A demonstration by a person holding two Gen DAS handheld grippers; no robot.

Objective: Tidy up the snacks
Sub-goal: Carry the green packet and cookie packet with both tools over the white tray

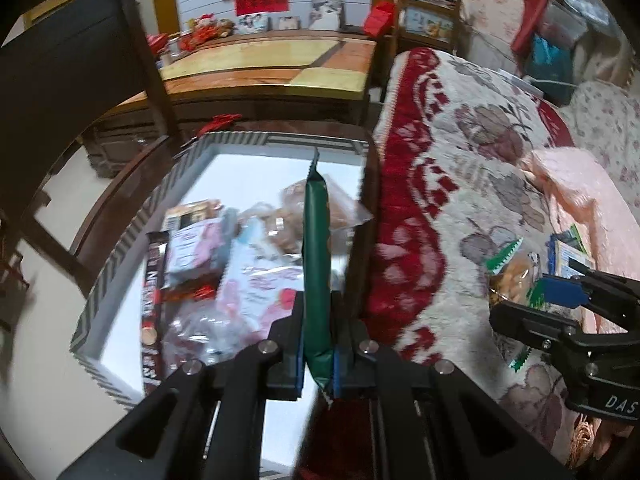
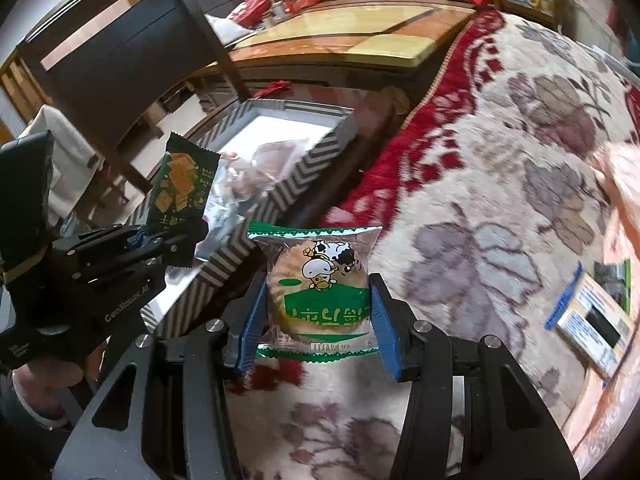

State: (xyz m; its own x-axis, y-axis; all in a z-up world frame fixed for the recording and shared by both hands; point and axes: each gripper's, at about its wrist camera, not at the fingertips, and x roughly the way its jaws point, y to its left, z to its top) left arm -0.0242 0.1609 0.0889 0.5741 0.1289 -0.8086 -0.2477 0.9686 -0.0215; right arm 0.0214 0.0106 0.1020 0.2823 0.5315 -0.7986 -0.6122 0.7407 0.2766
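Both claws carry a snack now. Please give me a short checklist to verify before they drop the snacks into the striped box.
1. Left claw shut on the dark green packet: ok.
2. Right claw shut on the cow biscuit pack: ok.
3. Green packet above the striped box: ok.
4. Biscuit pack above the box: not ok, it hangs over the flowered blanket beside the box.
5. Free room in the box: cannot tell, many snacks already lie inside.
6. The two claws apart: ok.
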